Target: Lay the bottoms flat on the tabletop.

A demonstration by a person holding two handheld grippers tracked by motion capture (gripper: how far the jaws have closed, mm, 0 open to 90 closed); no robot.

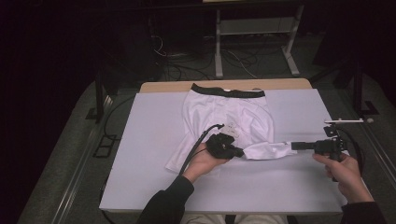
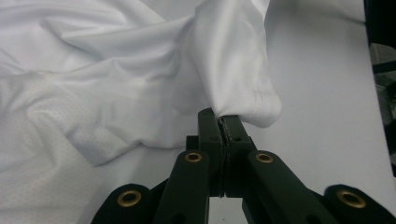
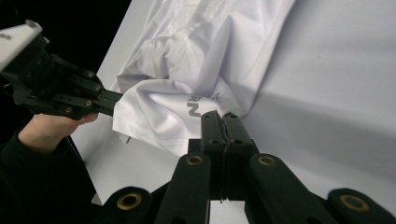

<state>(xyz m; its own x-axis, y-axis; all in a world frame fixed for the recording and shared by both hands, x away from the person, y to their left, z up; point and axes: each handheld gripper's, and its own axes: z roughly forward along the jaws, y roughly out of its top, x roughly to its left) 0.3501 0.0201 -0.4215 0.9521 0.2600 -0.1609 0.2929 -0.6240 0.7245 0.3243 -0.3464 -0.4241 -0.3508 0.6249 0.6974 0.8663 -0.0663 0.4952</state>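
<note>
White shorts (image 1: 224, 114) with a black waistband (image 1: 229, 92) lie on the pale table (image 1: 154, 116), waistband at the far side. One leg (image 1: 268, 150) is pulled out to the right, stretched between both grippers. My left gripper (image 1: 241, 152) pinches the leg's near end; in the left gripper view its jaws (image 2: 223, 120) are shut on a fold of white fabric (image 2: 233, 70). My right gripper (image 1: 294, 145) points left and holds the leg's other end. Its jaws (image 3: 219, 116) are shut on the hem beside small printed lettering (image 3: 194, 108). The left gripper (image 3: 116, 99) shows there too, clamped on the cloth.
A wooden strip (image 1: 224, 85) runs along the table's far edge. Beyond it stand a white desk frame (image 1: 254, 42) and cables (image 1: 187, 65) on the dark floor. Bare table surface lies left of the shorts and along the near edge (image 1: 261, 191).
</note>
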